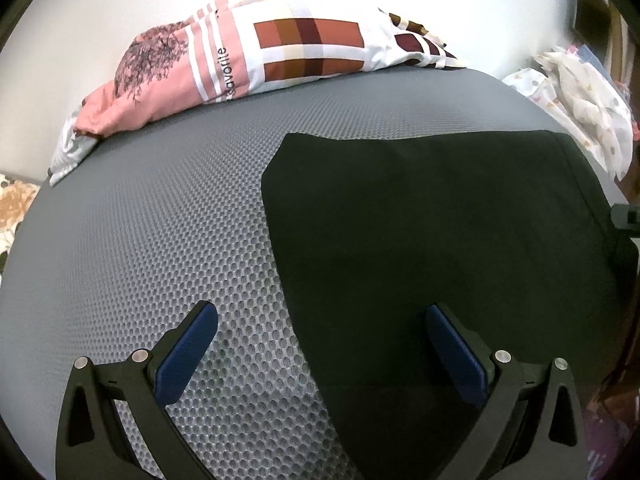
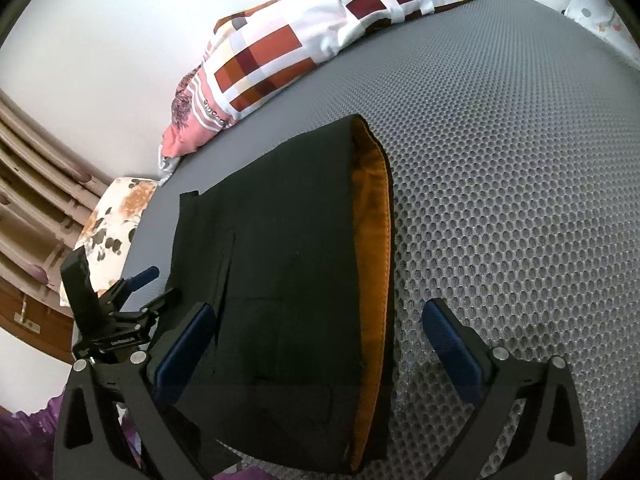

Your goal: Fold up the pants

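The black pants (image 1: 432, 240) lie folded flat on the grey mesh mattress (image 1: 152, 248). My left gripper (image 1: 320, 316) is open and empty, hovering over the pants' left edge, its right finger above the cloth. In the right wrist view the pants (image 2: 280, 264) show an orange inner waistband (image 2: 374, 240) along their right side. My right gripper (image 2: 318, 316) is open and empty, straddling the waistband end from just above. The left gripper (image 2: 116, 312) also shows in that view at the pants' left edge.
A checked red, white and pink quilt (image 1: 280, 44) is bunched along the far wall. A white patterned cloth (image 1: 584, 92) lies at the mattress's far right corner. A floral pillow (image 2: 116, 220) and brown curtains (image 2: 36, 184) are off the left side.
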### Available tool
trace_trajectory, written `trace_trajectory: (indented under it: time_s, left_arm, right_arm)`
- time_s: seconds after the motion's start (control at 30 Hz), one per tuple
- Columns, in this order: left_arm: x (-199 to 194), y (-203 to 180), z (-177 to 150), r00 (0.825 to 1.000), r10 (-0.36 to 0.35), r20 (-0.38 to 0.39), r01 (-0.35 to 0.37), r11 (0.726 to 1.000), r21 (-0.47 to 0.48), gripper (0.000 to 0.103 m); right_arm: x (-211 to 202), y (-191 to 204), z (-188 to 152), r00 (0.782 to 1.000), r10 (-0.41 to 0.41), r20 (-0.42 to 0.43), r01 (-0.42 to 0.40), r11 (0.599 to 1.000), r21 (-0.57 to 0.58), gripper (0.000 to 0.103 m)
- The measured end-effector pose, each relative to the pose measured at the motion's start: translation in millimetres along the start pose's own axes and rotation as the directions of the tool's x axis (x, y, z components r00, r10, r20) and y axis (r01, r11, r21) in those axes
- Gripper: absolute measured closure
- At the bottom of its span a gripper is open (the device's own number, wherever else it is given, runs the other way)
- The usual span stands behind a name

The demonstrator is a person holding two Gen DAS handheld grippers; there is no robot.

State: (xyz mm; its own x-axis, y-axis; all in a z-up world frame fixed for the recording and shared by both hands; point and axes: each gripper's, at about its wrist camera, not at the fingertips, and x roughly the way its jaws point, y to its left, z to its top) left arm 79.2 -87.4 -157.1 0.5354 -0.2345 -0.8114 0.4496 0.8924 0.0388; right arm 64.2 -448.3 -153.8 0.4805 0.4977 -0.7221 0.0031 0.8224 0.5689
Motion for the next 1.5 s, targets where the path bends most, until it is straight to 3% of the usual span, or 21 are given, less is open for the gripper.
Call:
trace_trajectory:
  time_s: [0.07,0.27,0.4,0.6,0.77,0.8,0.83,0.9,0.93,1.03,1.1,1.13,1.17,1.33,1.37,1.4,1.47,1.5]
  left_arm:
    - [1.0,0.7,0.6,1.0,-0.006,-0.005,0.006,1.0,-0.003,0.0]
    - [6.8,10.8,-0.5,0.992,-0.118,-0.05,0.115,0.992,-0.058,0.0]
    - [7.4,11.5,-1.1,0.986,-0.157,-0.063,0.153,0.986,-0.072,0.004]
    - [5.0,8.4,0.6,0.95,-0.301,-0.085,0.295,0.953,-0.071,0.012]
    - [8.0,31.2,5.5,0.845,-0.531,-0.064,0.511,0.837,-0.193,0.012]
    - [9.1,40.3,5.4,0.81,-0.584,-0.049,0.558,0.794,-0.239,0.012]
    - [11.1,50.5,5.8,0.762,-0.647,-0.029,0.614,0.735,-0.288,0.012]
    - [15.9,59.2,6.1,0.71,-0.704,-0.025,0.66,0.678,-0.323,0.012]
    - [21.9,60.1,6.2,0.693,-0.719,-0.054,0.667,0.668,-0.33,0.013]
    - [22.4,59.8,14.7,0.694,-0.713,-0.094,0.664,0.686,-0.298,0.012]
    - [21.3,61.7,18.0,0.713,-0.692,-0.112,0.64,0.707,-0.3,0.012]
    - [20.9,61.6,18.7,0.712,-0.69,-0.125,0.637,0.711,-0.297,0.012]
    - [21.1,61.5,17.3,0.701,-0.701,-0.129,0.646,0.702,-0.301,0.012]
    - [31.7,56.8,20.1,0.599,-0.791,-0.125,0.703,0.595,-0.39,0.012]
    - [33.0,56.9,19.5,0.574,-0.812,-0.106,0.722,0.563,-0.402,0.012]
    - [34.0,59.4,17.5,0.554,-0.829,-0.078,0.737,0.531,-0.418,0.012]
    - [31.0,64.0,14.1,0.544,-0.837,-0.052,0.753,0.515,-0.408,0.012]
    - [28.0,63.7,12.9,0.562,-0.825,-0.064,0.749,0.54,-0.385,0.012]
  right_arm:
    - [-2.3,-3.0,0.0,1.0,0.021,0.001,-0.021,1.0,0.016,0.001]
    - [-5.5,-13.3,1.6,0.997,0.075,0.005,-0.075,0.994,0.083,0.001]
    - [-5.5,-12.2,0.8,0.997,0.07,-0.009,-0.07,0.995,0.072,0.001]
    - [3.8,4.2,4.8,0.997,-0.007,-0.078,0.005,0.999,-0.033,0.0]
    - [8.5,3.8,11.4,0.993,0.017,-0.119,-0.023,0.998,-0.05,0.0]
    - [9.0,2.0,13.4,0.991,0.034,-0.131,-0.04,0.998,-0.047,0.0]
    - [9.3,0.7,14.5,0.989,0.044,-0.139,-0.05,0.998,-0.044,0.0]
    - [9.7,-2.8,17.2,0.986,0.071,-0.153,-0.076,0.997,-0.03,0.0]
    - [9.7,-4.5,17.8,0.984,0.084,-0.155,-0.088,0.996,-0.021,0.0]
    - [10.8,-5.7,19.5,0.981,0.101,-0.166,-0.104,0.995,-0.008,0.0]
    - [10.9,-6.5,22.4,0.98,0.088,-0.181,-0.091,0.996,-0.011,0.006]
    - [10.6,-7.0,23.0,0.978,0.083,-0.191,-0.088,0.996,-0.019,0.009]
    - [7.5,-9.1,21.4,0.977,0.079,-0.198,-0.086,0.996,-0.023,0.013]
    - [7.8,-20.1,24.4,0.962,0.166,-0.217,-0.166,0.986,0.02,0.015]
    - [12.8,-21.4,23.0,0.948,0.211,-0.24,-0.207,0.977,0.041,0.03]
    - [14.0,-22.7,22.6,0.948,0.217,-0.234,-0.212,0.976,0.046,0.033]
    - [11.9,-28.3,22.8,0.942,0.239,-0.237,-0.231,0.971,0.061,0.038]
    - [9.9,-35.4,22.6,0.939,0.25,-0.237,-0.237,0.968,0.085,0.047]
